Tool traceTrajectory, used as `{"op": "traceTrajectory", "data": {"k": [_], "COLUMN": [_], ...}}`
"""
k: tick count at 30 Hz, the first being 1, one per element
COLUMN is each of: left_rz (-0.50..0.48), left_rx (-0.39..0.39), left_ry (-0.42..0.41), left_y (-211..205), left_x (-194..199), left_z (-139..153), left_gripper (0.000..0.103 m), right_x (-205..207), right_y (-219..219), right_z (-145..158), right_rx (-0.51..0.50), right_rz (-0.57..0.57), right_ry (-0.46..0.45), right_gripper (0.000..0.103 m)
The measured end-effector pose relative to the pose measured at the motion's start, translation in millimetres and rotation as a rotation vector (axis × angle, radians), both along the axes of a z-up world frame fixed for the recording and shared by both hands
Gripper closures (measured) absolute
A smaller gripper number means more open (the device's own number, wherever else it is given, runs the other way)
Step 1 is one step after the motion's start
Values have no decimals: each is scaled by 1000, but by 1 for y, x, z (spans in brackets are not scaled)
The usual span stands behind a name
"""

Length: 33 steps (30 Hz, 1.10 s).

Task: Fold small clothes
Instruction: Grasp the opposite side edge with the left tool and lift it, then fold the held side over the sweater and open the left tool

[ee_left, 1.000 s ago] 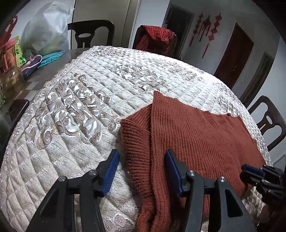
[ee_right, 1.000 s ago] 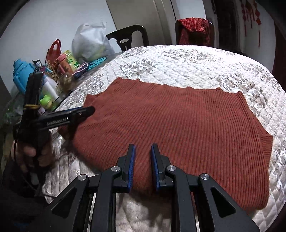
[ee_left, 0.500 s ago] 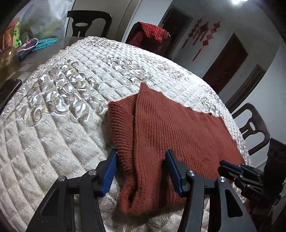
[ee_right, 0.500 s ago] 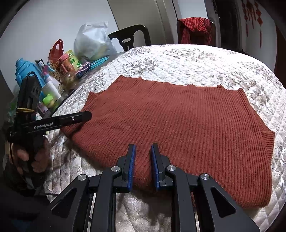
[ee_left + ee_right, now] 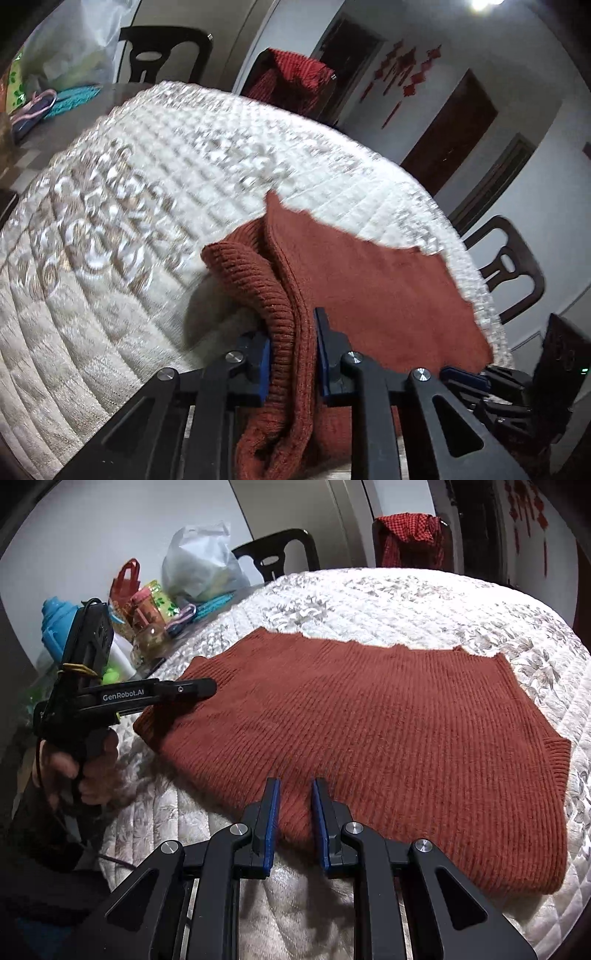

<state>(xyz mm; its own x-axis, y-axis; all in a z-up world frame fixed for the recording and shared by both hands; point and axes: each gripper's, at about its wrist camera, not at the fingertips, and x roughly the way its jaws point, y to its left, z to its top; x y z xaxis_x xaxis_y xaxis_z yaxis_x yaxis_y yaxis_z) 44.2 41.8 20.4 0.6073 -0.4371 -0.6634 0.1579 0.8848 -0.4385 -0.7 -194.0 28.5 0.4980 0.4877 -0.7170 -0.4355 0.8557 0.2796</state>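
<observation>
A rust-red knitted sweater [image 5: 369,720] lies spread on a quilted white table cover [image 5: 406,602]. My left gripper [image 5: 291,354] is shut on the sweater's folded left edge [image 5: 284,332] and holds it raised off the cover; it also shows from the side in the right wrist view [image 5: 199,688]. My right gripper [image 5: 293,808] is shut on the sweater's near hem, low on the table, and it shows in the left wrist view [image 5: 465,376] at the lower right.
Bottles, a blue jug [image 5: 55,624], bags and a white plastic bag [image 5: 199,568] crowd the table's left side. Dark chairs [image 5: 509,266] stand around the table; one holds a red cloth [image 5: 410,535]. The table edge is close on the near side.
My left gripper has closed on the sweater's left edge and lifted it, bunching the fabric. My right gripper has stayed closed on the hem and has hardly moved.
</observation>
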Motion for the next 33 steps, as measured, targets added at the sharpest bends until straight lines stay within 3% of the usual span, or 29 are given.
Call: {"op": "traceTrajectory", "data": {"k": [8, 15, 18, 22, 26, 30, 32, 33], "left_rz": [-86, -219, -287, -391, -439, -414, -367, -341], "left_rx": [-79, -94, -88, -62, -63, -79, -68, -56], "left_ry": [-94, -124, -96, 23, 113, 23, -43, -69], "left_y": [-27, -91, -125, -171, -186, -166, -147, -138], "left_x": [1, 14, 21, 31, 29, 15, 12, 12], "left_z": [53, 80, 72, 35, 11, 35, 50, 55], "left_gripper": [83, 87, 91, 92, 92, 90, 85, 82], "right_x": [-3, -9, -14, -19, -20, -16, -14, -12], "right_y": [-38, -81, -95, -107, -114, -119, -119, -117], "right_z": [14, 19, 18, 14, 11, 11, 10, 9], "right_rx": [30, 78, 91, 111, 138, 211, 272, 315], "right_rz": [-113, -238, -279, -308, -308, -298, -283, -270], "right_ry": [-50, -64, -58, -37, -19, -1, 12, 26], "right_gripper": [85, 85, 85, 85, 85, 84, 75, 61]}}
